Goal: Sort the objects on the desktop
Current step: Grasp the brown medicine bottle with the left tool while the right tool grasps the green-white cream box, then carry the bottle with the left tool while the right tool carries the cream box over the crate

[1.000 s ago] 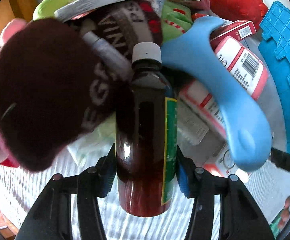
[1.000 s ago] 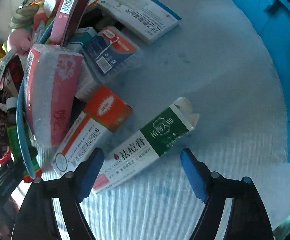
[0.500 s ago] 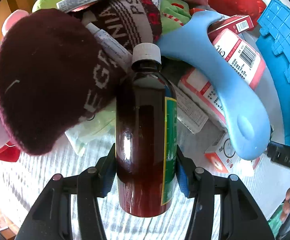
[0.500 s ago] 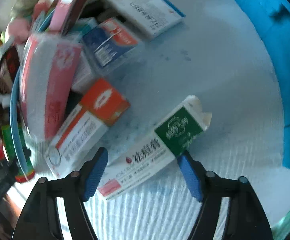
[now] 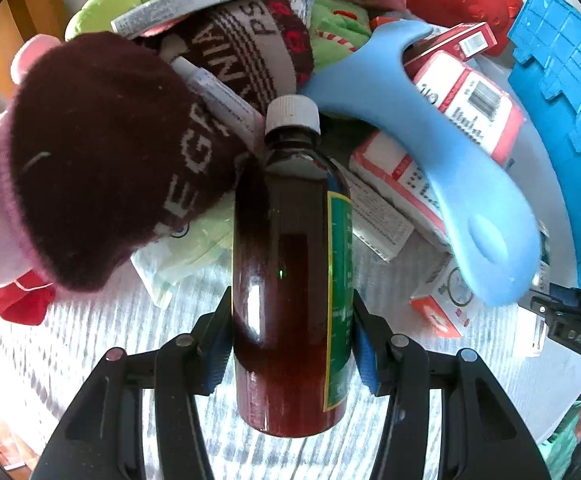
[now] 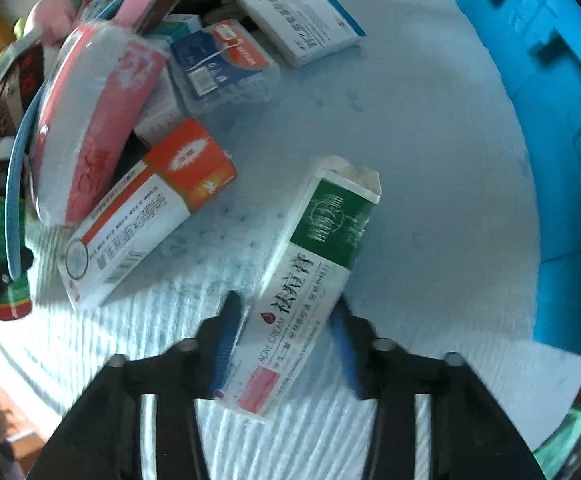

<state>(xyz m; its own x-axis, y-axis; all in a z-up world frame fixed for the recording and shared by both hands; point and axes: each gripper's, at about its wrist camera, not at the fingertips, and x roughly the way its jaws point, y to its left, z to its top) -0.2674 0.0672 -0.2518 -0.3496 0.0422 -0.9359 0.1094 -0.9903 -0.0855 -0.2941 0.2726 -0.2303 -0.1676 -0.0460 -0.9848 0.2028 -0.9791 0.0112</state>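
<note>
Our right gripper (image 6: 284,344), wide apart a second ago, is closing round the acne cream box (image 6: 310,280) above the blue mat (image 6: 430,160). Left gripper (image 5: 292,344) still pinches the brown bottle (image 5: 290,264). Both items look ready for binning.

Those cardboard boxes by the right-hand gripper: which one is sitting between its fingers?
The green-and-white acne cream box. The right gripper is closing around its lower end, while the orange-and-white box and the blue-edged white box lie apart, untouched.
</note>
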